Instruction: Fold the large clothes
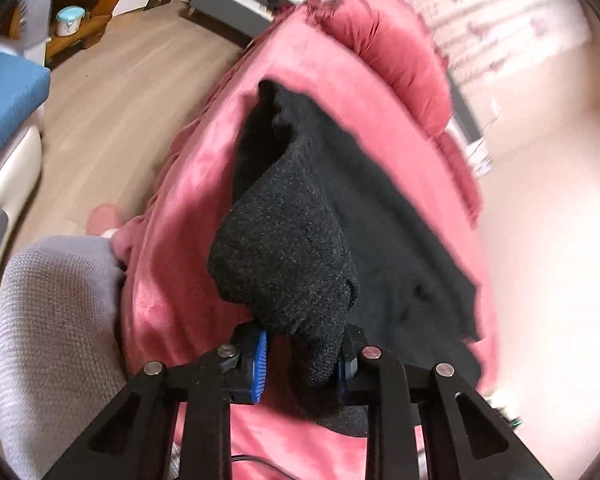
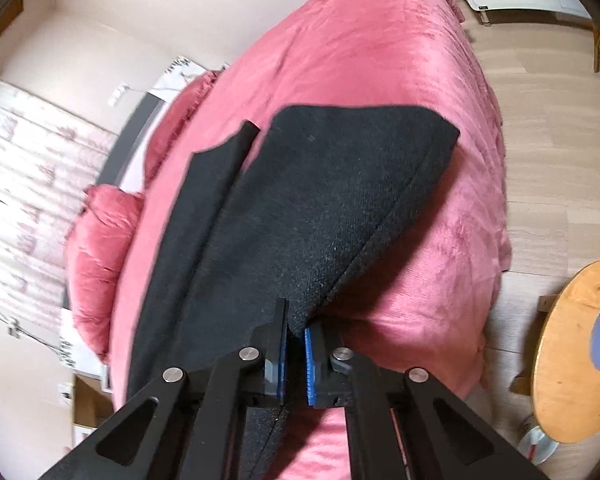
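No brand, label or legible writing shows in either view. The black knitted garment [image 1: 296, 240] lies spread over the pink plush bed cover [image 1: 172, 280], with two of its edges lifted off the bed. In the left wrist view a bunched fold of the garment runs from about 12 o'clock down into the left gripper [image 1: 302, 364], whose jaws stand partly apart with the thick wad of knit pinched between the blue pads [image 1: 260, 364]; the rest of the cloth trails toward 3 o'clock across the cover. In the right wrist view the right gripper [image 2: 296, 360] has its jaws drawn nearly together, clamped on a thin hem of the same garment [image 2: 292, 216], which fans out from the fingertips toward 12 and 1 o'clock and drapes back to the bed at 10 o'clock. A pink plush pillow [image 2: 100, 248] sits at 9 o'clock, and a round wooden stool [image 2: 576, 348] stands on the pale wood floor [image 2: 556, 128] at 3 o'clock.
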Tool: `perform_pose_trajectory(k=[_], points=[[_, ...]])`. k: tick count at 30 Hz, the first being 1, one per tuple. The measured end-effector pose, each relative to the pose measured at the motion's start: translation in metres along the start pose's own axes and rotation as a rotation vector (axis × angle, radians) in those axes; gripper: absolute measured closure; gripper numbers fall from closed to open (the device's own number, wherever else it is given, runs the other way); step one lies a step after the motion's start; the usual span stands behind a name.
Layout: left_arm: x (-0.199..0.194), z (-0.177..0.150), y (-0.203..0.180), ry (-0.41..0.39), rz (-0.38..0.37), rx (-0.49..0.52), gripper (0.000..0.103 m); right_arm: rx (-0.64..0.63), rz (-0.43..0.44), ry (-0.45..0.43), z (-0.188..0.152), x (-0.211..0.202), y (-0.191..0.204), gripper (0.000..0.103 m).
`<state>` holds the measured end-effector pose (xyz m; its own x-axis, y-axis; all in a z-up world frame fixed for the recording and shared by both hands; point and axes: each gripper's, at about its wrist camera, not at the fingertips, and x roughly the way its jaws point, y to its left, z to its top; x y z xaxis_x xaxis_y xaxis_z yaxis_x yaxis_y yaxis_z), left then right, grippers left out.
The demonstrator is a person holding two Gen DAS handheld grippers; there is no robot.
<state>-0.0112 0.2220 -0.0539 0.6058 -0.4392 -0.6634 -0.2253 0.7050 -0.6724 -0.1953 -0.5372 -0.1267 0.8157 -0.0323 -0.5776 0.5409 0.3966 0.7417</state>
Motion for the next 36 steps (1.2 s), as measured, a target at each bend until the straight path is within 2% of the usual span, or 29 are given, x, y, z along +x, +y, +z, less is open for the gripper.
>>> perform_pose_trajectory(k=[3,7,9,11,12,13,15,17,20,21,23,26,29,31,32,33,34,36], points=[[-0.025,-0.002,0.000,-0.034,-0.061,-0.044,0.080,0.023,0.068,-0.024,0.005,-0.016,0.008,0.097],[-0.050,-0.008,0.007,-0.055,-0.080,-0.066,0.080,0.026,0.172,-0.095,0.008,-0.046,0.027,0.098],[-0.044,-0.007,0.018,-0.047,-0.056,-0.086,0.080,0.008,0.205,-0.128,0.006,-0.057,0.034,0.097],[-0.028,-0.011,0.030,-0.017,0.005,-0.112,0.078,-0.007,0.185,-0.115,0.004,-0.053,0.034,0.098],[-0.015,-0.008,0.033,-0.002,0.032,-0.106,0.073,-0.016,0.155,-0.103,0.002,-0.047,0.032,0.097],[-0.004,-0.014,0.033,0.020,0.111,-0.067,0.069,-0.012,0.128,-0.092,0.000,-0.042,0.030,0.097],[0.013,-0.016,0.034,0.044,0.205,-0.013,0.045,0.045,0.106,-0.056,-0.006,-0.029,0.014,0.097],[0.021,-0.018,0.036,0.067,0.214,-0.005,0.031,0.074,0.055,-0.034,-0.011,-0.021,0.002,0.097],[0.021,-0.019,0.044,0.054,0.201,-0.040,0.029,0.098,0.028,0.004,-0.013,-0.014,-0.018,0.090],[0.025,-0.017,0.045,0.057,0.203,-0.044,0.029,0.108,0.024,0.009,-0.011,-0.012,-0.022,0.075],[0.025,-0.015,0.043,0.063,0.203,-0.044,0.031,0.141,0.035,0.023,-0.007,-0.009,-0.031,0.062],[0.028,-0.010,0.044,0.055,0.173,-0.067,0.068,0.263,0.106,0.009,0.000,-0.003,-0.056,0.060],[0.025,-0.006,0.053,0.047,0.106,-0.124,0.075,0.403,0.149,-0.022,0.008,0.008,-0.076,0.059],[0.019,-0.002,0.047,0.039,0.082,-0.120,0.079,0.491,0.182,-0.047,0.016,0.017,-0.090,0.059],[0.016,0.000,0.044,0.033,0.070,-0.119,0.082,0.547,0.203,-0.073,0.019,0.020,-0.099,0.063],[0.010,0.003,0.039,0.019,0.038,-0.125,0.083,0.600,0.208,-0.089,0.022,0.022,-0.106,0.086],[0.004,0.007,0.035,0.008,0.014,-0.133,0.084,0.628,0.189,-0.087,0.026,0.023,-0.108,0.095],[-0.008,0.011,0.028,-0.012,-0.026,-0.143,0.085,0.588,0.171,-0.097,0.038,0.016,-0.097,0.096]])
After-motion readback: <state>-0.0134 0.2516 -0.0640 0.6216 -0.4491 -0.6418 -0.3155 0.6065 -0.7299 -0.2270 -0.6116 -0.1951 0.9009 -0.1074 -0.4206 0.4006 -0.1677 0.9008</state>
